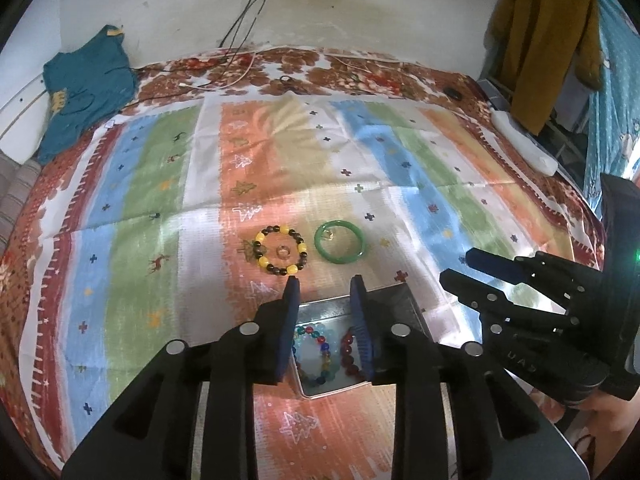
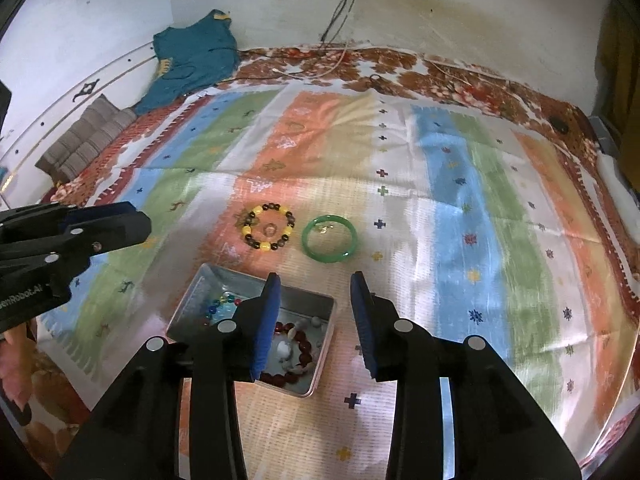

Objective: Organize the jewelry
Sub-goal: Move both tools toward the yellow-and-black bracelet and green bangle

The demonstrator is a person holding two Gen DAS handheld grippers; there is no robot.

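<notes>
- Both tongs are empty: the left gripper (image 1: pixel 325 282) hangs over the far edge of the metal tin (image 2: pixel 192 284) with its jaws parted wide, holding nothing; the right gripper (image 2: pixel 316 280) is spread just as wide, just right of the tin.
- The tin lies near on the striped cloth (image 2: pixel 460 208) and holds a multicoloured bead bracelet (image 1: pixel 316 350) on its left side and a dark red bead bracelet (image 2: pixel 298 354) on its right, plus some pale beads.
- Left outside, just beyond the tin: the yellow-and-dark bead bracelet (image 1: pixel 281 251) with a small ring (image 1: pixel 282 252) inside it, and to its right the green bangle (image 1: pixel 340 242), which also encloses something small.
- Risks — a grab at the beaded loop may drag the ring away unnoticed; the smooth bangle could slip from flat pads; a low pass might knock the tin.
</notes>
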